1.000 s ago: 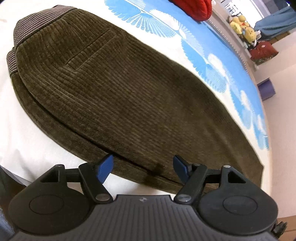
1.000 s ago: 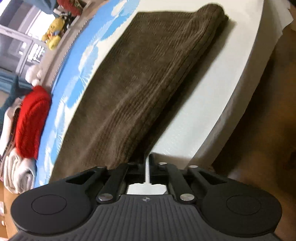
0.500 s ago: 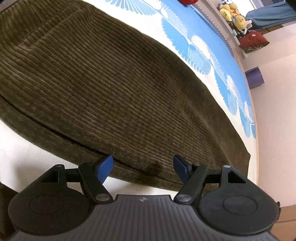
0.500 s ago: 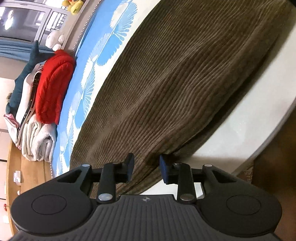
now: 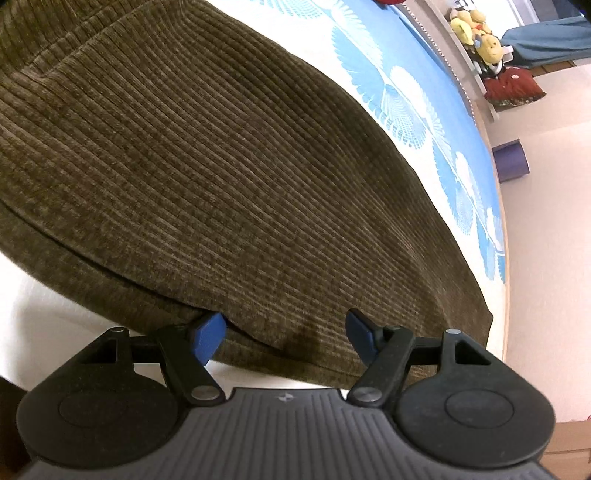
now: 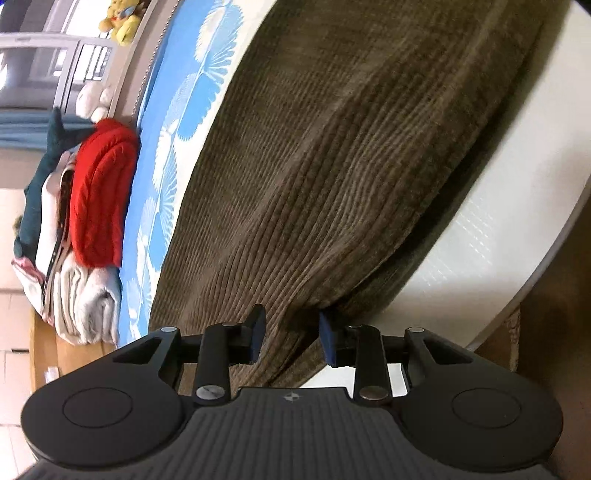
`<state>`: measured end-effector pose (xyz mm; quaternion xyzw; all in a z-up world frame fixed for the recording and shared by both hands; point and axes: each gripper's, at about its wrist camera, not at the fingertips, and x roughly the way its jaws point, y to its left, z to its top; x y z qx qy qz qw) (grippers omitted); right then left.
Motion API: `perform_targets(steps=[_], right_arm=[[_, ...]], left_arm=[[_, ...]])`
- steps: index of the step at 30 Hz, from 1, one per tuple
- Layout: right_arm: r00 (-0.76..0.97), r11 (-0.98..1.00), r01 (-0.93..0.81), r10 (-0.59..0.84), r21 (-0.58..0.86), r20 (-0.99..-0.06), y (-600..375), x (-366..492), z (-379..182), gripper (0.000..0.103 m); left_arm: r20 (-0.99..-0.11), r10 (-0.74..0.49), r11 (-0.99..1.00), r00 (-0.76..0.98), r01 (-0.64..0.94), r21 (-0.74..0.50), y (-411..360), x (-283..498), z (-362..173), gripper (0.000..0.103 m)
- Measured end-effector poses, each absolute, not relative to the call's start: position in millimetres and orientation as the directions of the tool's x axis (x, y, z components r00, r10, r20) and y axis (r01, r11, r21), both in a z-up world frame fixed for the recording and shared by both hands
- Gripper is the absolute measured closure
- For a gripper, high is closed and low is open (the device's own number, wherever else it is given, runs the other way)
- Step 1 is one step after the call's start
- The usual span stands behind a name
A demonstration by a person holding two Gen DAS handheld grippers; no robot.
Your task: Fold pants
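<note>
Brown corduroy pants (image 5: 240, 166) lie flat on the bed (image 5: 44, 314), folded lengthwise. In the left wrist view my left gripper (image 5: 284, 325) hangs low over their near edge, jaws wide open, blue pads apart above the cloth and gripping nothing. The right wrist view shows the same pants (image 6: 351, 147) running away toward the bed's end. My right gripper (image 6: 292, 321) sits over the near edge where the fabric bunches slightly. Its jaws are partly open, with cloth lying below and between the pads, which do not press on it.
The blue patterned sheet (image 5: 406, 92) lies beyond the pants. A red knit (image 6: 99, 192) and a folded grey blanket (image 6: 85, 302) are stacked at the bed's far side. Plush toys (image 5: 476, 22) line a ledge. The white bed edge (image 6: 480, 240) drops to the floor.
Both grippers have come in closer and lower over the pants' near edge. The right gripper went from shut to partly open. The left stayed wide open.
</note>
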<state>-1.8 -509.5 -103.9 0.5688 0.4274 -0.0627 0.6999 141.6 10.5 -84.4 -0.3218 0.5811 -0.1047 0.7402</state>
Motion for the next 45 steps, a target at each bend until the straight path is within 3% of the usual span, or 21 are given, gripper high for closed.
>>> perform_targets(steps=[1,2,3,4,10,15,17,19,20,21,22,23,29,31,35,37,40,45], right_arm=[[0.627,0.333,0.580,0.400,0.743,-0.668,-510.3,-2.1,-106.4,0.071],[0.625,0.331,0.587,0.395,0.739,-0.674,-510.1,-2.3,-106.9,0.074],[0.618,0.350,0.592,0.381,0.726,-0.688,-508.2,-1.7,-105.8,0.085],[0.608,0.388,0.591,0.362,0.707,-0.706,-505.1,-1.7,-101.7,0.089],[0.641,0.498,0.522,0.306,0.693,-0.704,-490.1,-11.2,-73.9,0.095],[0.595,0.478,0.572,0.318,0.667,-0.738,-495.5,-16.6,-93.8,0.097],[0.603,0.475,0.564,0.321,0.675,-0.730,-496.1,-17.9,-96.0,0.097],[0.608,0.475,0.556,0.328,0.682,-0.723,-497.8,-20.7,-92.4,0.093],[0.600,0.474,0.563,0.330,0.677,-0.729,-499.6,-22.2,-90.3,0.090],[0.583,0.479,0.574,0.330,0.664,-0.742,-501.1,-23.6,-85.6,0.076],[0.574,0.487,0.579,0.326,0.654,-0.751,-503.4,-27.4,-79.1,0.053],[0.577,0.498,0.573,0.318,0.651,-0.752,-505.2,-31.6,-70.5,0.048],[0.655,0.657,0.376,0.309,0.653,-0.689,-488.2,-13.5,12.0,0.048],[0.673,0.724,0.275,0.324,0.632,-0.664,-468.0,14.7,37.7,0.048],[0.677,0.827,0.094,0.355,0.555,-0.644,-402.0,99.0,68.0,0.051],[0.668,0.833,0.036,0.391,0.552,-0.633,-366.7,146.7,68.5,0.064],[0.627,0.850,-0.025,0.423,0.525,-0.654,-312.5,211.4,57.6,0.073],[0.543,0.877,-0.053,0.427,0.478,-0.723,-239.6,288.6,6.4,0.073]], left_arm=[[-0.792,-0.529,0.765,0.304,-0.233,-0.600,11.2,143.1,-85.3,0.029],[-0.800,-0.513,0.766,0.310,-0.254,-0.590,11.8,143.1,-84.4,0.047],[-0.822,-0.469,0.790,0.322,-0.264,-0.554,11.8,141.9,-81.2,0.068],[-0.844,-0.425,0.820,0.326,-0.257,-0.512,10.8,140.6,-79.5,0.093],[-0.822,-0.414,0.835,0.391,-0.197,-0.514,11.2,119.3,-61.5,0.094],[-0.842,-0.407,0.843,0.355,-0.209,-0.496,11.2,118.8,-79.9,0.094],[-0.836,-0.408,0.850,0.367,-0.180,-0.494,9.9,119.9,-80.9,0.092],[-0.831,-0.427,0.841,0.357,-0.182,-0.510,10.5,118.4,-80.2,0.080],[-0.824,-0.449,0.832,0.346,-0.176,-0.527,13.3,119.0,-75.8,0.058],[-0.816,-0.468,0.827,0.338,-0.158,-0.540,17.2,118.1,-69.2,0.044],[-0.809,-0.479,0.826,0.340,-0.138,-0.546,21.1,116.9,-59.6,0.023],[-0.800,-0.479,0.826,0.362,-0.121,-0.550,26.7,114.7,-48.2,0.013],[-0.737,-0.364,0.862,0.570,-0.093,-0.498,84.1,134.8,3.7,0.010],[-0.730,-0.282,0.870,0.622,-0.155,-0.468,107.4,153.5,7.1,0.010],[-0.723,-0.233,0.871,0.651,-0.190,-0.452,133.8,186.9,-7.5,0.010],[-0.715,-0.227,0.863,0.661,-0.203,-0.462,143.3,195.3,-24.4,0.010],[-0.716,-0.254,0.825,0.650,-0.241,-0.512,167.0,200.9,-52.3,0.012],[-0.717,-0.314,0.805,0.622,-0.226,-0.549,181.0,210.3,-60.5,0.014]])
